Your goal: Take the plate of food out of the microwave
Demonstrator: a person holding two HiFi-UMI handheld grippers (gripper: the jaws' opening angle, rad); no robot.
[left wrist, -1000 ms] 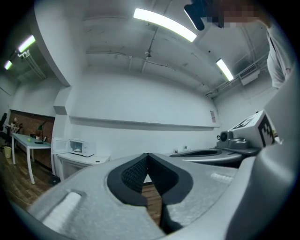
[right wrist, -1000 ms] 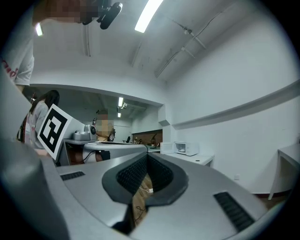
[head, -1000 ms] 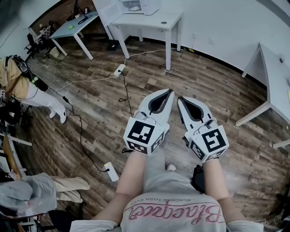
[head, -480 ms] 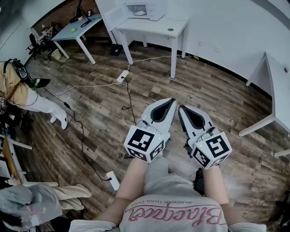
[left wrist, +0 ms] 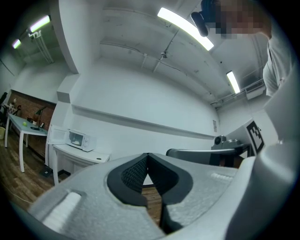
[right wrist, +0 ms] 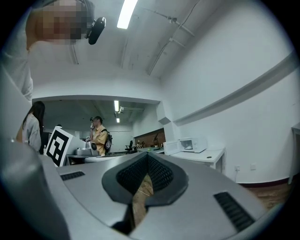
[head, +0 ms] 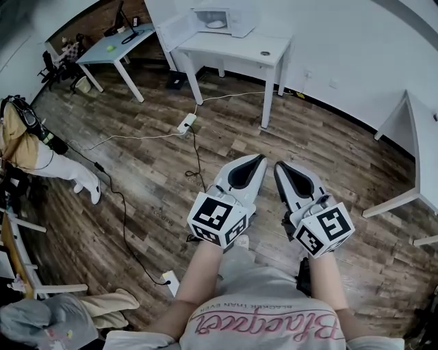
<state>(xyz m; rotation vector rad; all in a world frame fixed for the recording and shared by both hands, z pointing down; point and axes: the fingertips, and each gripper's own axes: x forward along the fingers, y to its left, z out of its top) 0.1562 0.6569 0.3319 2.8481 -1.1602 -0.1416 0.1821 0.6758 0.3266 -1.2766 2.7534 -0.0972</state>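
A white microwave (head: 217, 18) stands on a white table (head: 239, 48) far across the room, its door (head: 179, 29) swung open to the left. Something pale, like a plate (head: 215, 24), shows inside it. The microwave (left wrist: 78, 139) is small at the left of the left gripper view, and the microwave (right wrist: 194, 144) is right of centre in the right gripper view. My left gripper (head: 259, 158) and right gripper (head: 278, 166) are held side by side in front of me, level, over the wooden floor. Both are shut with nothing in them, and both are far from the table.
Cables and a power strip (head: 185, 123) lie on the floor between me and the table. A second table (head: 113, 44) stands at the back left, another white table (head: 417, 130) at the right. A seated person (head: 31, 140) is at the left; a person (right wrist: 99, 136) stands farther off.
The table and microwave have drawn nearer and lower in the head view as I walk towards them. Both grippers stay shut, side by side, carried forward with me.
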